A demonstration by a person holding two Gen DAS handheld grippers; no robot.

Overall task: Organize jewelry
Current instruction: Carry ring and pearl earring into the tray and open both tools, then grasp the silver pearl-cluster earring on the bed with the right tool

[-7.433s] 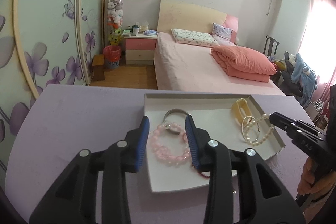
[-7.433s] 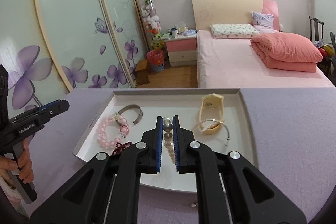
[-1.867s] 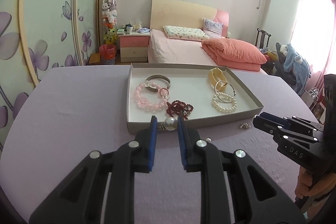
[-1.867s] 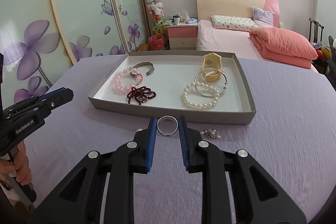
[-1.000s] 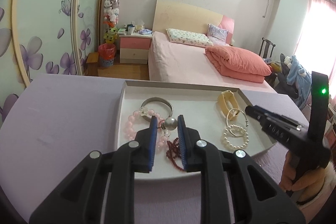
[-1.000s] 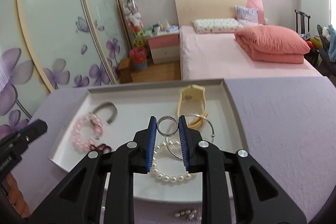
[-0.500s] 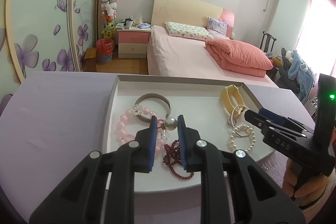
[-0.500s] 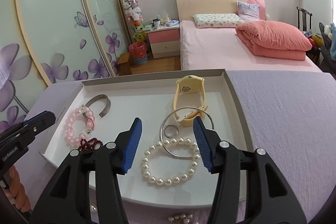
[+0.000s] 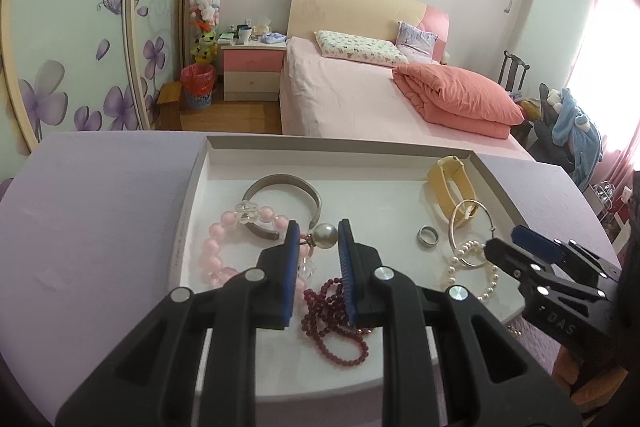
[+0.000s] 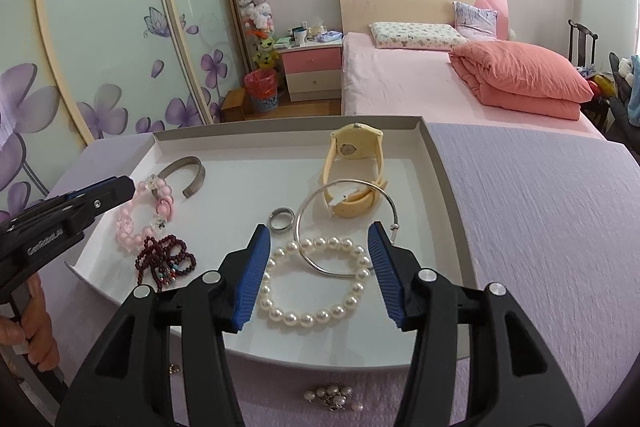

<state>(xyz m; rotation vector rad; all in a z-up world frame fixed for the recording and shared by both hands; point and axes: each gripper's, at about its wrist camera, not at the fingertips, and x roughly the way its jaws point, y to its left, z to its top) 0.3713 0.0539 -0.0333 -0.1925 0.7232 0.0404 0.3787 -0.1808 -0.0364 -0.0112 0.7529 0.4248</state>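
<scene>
1. Left wrist view: the left gripper (image 9: 318, 243) has its blue fingers closed on a round silver-grey pearl earring (image 9: 325, 235). The pearl sits up at the fingertips, pinched between them.
2. Under those fingers is the flat white tray with grey walls (image 9: 320, 147). It sits on the purple table (image 9: 92, 203).
3. Just left of the fingers lies a pink bead bracelet (image 9: 218, 255), and past it a grey metal cuff bangle (image 9: 282, 183).
4. Below the fingers lies a dark red bead string (image 9: 332, 323).
5. Right wrist view: the right gripper (image 10: 318, 251) is wide open and holds nothing.
6. Between its fingers lies a white pearl bracelet (image 10: 316, 315), with a thin silver hoop bangle (image 10: 344, 187) lying across it.
7. Just past the left finger sits a small silver ring (image 10: 282, 219) on the tray floor.
8. Farther ahead stands a pale yellow wrist watch (image 10: 354, 171).
9. Close to the camera, off the tray, a small pearl brooch (image 10: 332, 397) lies on the purple table.
</scene>
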